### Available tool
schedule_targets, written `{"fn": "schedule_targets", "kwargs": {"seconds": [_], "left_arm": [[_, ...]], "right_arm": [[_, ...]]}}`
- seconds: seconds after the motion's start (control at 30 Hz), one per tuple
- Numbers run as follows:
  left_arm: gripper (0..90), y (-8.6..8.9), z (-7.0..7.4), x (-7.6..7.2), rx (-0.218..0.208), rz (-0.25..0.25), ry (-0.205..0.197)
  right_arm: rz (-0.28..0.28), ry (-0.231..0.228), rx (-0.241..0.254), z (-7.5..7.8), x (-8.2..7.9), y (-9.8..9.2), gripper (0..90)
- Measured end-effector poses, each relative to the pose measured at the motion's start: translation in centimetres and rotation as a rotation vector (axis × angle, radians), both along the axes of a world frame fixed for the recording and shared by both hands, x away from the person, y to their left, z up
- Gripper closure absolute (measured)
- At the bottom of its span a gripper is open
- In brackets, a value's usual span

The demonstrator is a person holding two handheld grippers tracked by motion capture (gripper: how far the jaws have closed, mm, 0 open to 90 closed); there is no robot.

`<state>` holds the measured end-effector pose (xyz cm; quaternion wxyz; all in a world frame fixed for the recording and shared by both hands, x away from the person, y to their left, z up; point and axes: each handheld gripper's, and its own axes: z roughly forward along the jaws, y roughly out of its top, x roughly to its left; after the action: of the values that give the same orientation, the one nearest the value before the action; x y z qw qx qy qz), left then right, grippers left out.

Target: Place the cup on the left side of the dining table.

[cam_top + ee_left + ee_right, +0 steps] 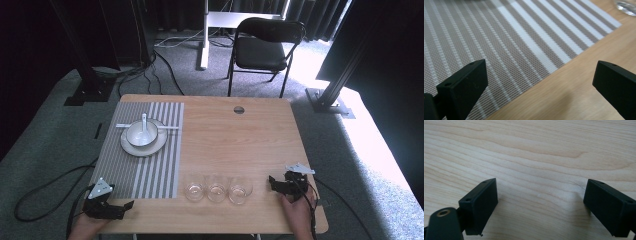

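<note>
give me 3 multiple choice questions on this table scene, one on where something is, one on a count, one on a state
1. Where is the bowl?
A. on the plate on the mat
B. beside the glasses
C. on the chair

2. How many glasses stand in the row at the near edge?
A. two
B. three
C. five

3. How is the left claw?
A. shut on a glass
B. shut on a spoon
C. open, holding nothing

Answers:
1 A: the bowl sits on the plate, which lies on the striped mat.
2 B: three clear glasses stand side by side.
3 C: its jaws stand wide apart over the mat's edge and the table, with nothing between them.
</note>
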<state>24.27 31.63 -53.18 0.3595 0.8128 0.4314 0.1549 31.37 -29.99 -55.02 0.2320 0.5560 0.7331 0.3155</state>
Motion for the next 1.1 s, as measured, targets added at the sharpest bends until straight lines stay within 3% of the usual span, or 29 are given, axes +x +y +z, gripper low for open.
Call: {"fn": "schedule_targets", "kwargs": {"seconds": [0.27, 0.57, 1.1], "left_arm": [[0.3, -0.7, 0.1, 0.3, -0.009, -0.016, -0.004], [0.3, -2.3, 0.4, 0.5, -0.007, -0.079, 0.011], [0.4, -5.0, 1.3, 1.4, -0.019, -0.161, -0.002]], "right_arm": [[0.000, 0.000, 0.000, 0.0, 0.0, 0.0, 11.5], [0.000, 0.000, 0.000, 0.0, 0.0, 0.0, 11.5], [0.000, 0.000, 0.000, 0.0, 0.0, 0.0, 11.5]]}}
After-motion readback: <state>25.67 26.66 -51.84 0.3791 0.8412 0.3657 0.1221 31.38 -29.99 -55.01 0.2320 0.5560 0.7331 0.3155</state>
